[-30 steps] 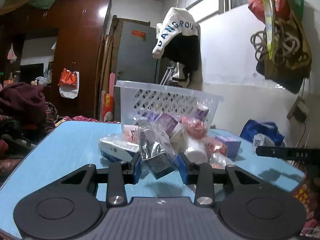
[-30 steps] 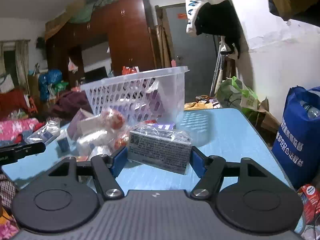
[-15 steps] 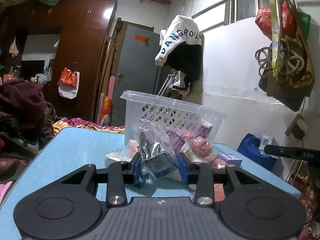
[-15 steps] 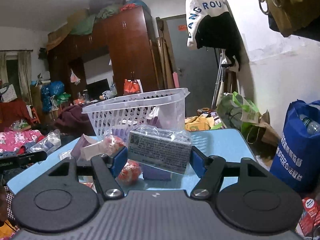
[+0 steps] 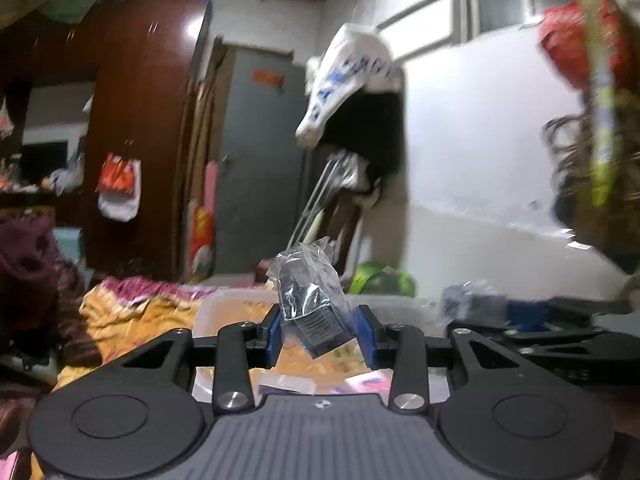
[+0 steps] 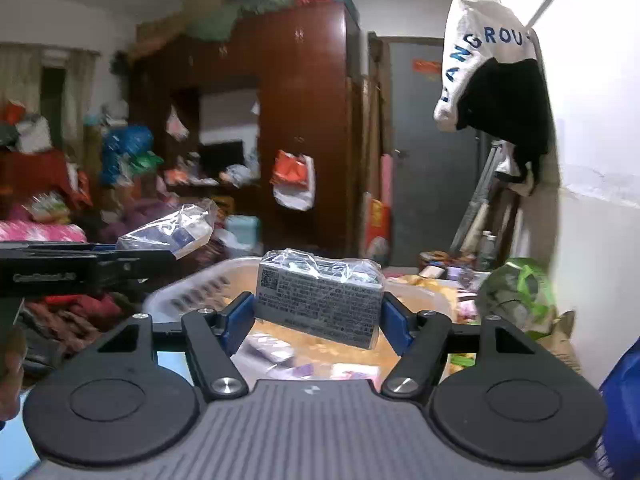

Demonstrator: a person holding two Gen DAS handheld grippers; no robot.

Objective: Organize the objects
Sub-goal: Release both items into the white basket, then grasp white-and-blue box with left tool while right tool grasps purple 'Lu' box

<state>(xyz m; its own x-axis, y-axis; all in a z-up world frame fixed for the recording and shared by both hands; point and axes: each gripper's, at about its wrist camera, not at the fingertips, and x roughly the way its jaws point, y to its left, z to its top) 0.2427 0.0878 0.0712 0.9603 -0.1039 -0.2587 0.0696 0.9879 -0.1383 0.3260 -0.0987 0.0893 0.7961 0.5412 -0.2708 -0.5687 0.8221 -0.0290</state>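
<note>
Left gripper (image 5: 318,330): up off the table, now over the basket (image 5: 224,300).
Right gripper (image 6: 316,316): likewise lifted, above basket.

the left gripper (image 5: 318,330) and right gripper (image 6: 316,314) sit side by side, each with a wrapped box (image 5: 310,308) between its fingers, apparently above the basket (image 6: 192,292); small packets (image 6: 268,350) lie inside it.

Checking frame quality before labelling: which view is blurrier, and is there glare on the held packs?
Left wrist view: room heavily smeared, wrapped dark pack fairly sharp, glints on its film. Right wrist view: sharper, print on the grey pack visible, wrap glare on top, basket slightly blurred.
</note>
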